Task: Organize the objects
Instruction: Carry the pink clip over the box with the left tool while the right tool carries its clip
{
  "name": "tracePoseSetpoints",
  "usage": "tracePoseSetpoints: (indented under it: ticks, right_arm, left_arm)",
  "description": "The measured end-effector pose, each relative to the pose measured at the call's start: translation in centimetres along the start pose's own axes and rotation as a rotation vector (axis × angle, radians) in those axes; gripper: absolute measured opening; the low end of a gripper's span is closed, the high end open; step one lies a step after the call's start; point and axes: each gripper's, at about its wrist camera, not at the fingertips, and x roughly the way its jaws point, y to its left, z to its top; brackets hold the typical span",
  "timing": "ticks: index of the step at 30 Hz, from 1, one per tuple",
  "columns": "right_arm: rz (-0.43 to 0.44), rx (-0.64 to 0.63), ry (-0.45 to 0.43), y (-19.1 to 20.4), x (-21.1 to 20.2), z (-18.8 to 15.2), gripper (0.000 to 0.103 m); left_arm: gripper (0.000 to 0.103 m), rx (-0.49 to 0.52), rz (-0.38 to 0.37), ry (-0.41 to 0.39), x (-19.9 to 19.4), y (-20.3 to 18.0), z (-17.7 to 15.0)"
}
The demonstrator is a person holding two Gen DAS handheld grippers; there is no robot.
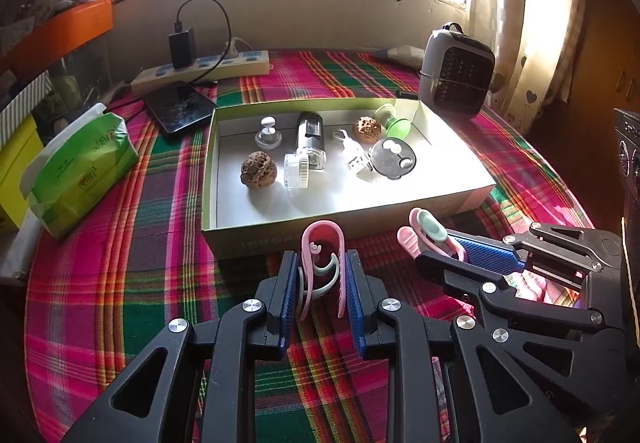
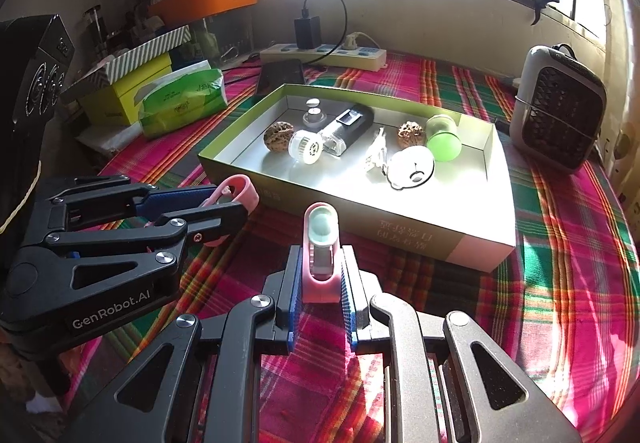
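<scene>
Both grippers hold pink clips just in front of the box's near wall: the left gripper (image 1: 322, 275) has its jaws closed on a pink hook-shaped clip (image 1: 322, 243), and the right gripper (image 2: 320, 275) pinches a pink clip with a pale green pad (image 2: 320, 239). Beyond them the open box (image 1: 280, 237) sits on the plaid tablecloth (image 1: 120, 283), holding two walnuts (image 1: 258, 169), a green cup (image 1: 394, 123) and other small items.

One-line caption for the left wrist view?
Both grippers, left and right, hold pink clips before the open box.
</scene>
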Motion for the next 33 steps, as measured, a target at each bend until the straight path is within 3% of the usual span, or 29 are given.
tracePoseSetpoints:
  ticks: [19, 33]
  right_arm:
    - [-0.023, 0.061, -0.037, -2.5, -0.8, 1.8, 0.018]
    - [-0.131, 0.112, -0.031, -6.4, 0.6, 3.9, 0.019]
  left_arm:
    - [0.021, 0.009, -0.015, -0.021, 0.3, -0.6, 2.3]
    - [0.021, 0.001, -0.024, 0.001, 3.0, -0.9, 4.4]
